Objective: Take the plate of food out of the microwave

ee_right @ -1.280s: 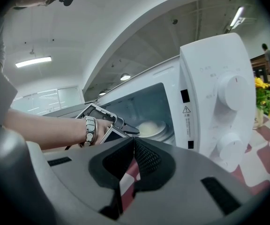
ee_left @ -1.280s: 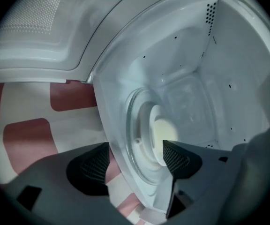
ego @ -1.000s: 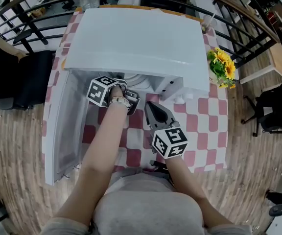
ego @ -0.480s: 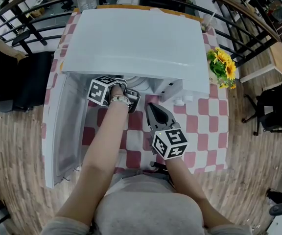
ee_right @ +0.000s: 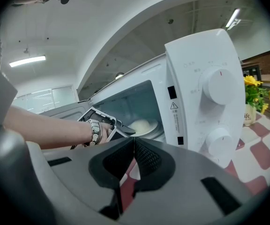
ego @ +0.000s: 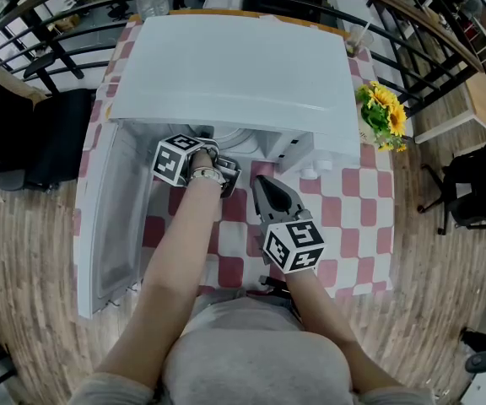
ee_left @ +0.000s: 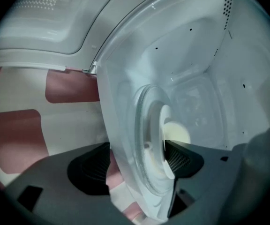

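The right gripper hangs before the microwave, jaws closed together on nothing. Further in, the left gripper reaches into the open cavity, its jaws wide and just been opening. The plate of pale food sits inside on the turntable, its near edge between those jaws, ungripped.

Tongs just opening, plate edge between

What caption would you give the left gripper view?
Left gripper at the open microwave, fingers just opened wide, the rim of the plate of food between them, not yet gripped.
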### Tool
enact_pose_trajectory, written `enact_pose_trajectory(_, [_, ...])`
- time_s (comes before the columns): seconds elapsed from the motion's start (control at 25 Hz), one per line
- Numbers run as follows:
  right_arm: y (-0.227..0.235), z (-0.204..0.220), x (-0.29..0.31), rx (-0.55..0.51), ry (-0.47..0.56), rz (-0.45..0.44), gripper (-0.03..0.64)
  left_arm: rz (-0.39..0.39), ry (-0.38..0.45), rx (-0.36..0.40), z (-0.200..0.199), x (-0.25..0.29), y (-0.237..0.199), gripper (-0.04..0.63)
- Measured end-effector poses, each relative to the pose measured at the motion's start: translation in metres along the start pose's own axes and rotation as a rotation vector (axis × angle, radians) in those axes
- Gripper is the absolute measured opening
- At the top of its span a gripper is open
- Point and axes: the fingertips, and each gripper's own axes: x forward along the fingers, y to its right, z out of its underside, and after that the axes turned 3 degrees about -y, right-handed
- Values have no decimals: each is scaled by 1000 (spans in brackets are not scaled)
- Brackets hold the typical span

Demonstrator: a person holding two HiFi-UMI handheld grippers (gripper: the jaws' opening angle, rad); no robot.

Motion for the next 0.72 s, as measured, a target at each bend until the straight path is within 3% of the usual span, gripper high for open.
enact_pose_trajectory(0.72, [-9, -7, -10, -16, 21, 1, 25, 60, -6, 17, 8, -19, -2, 258])
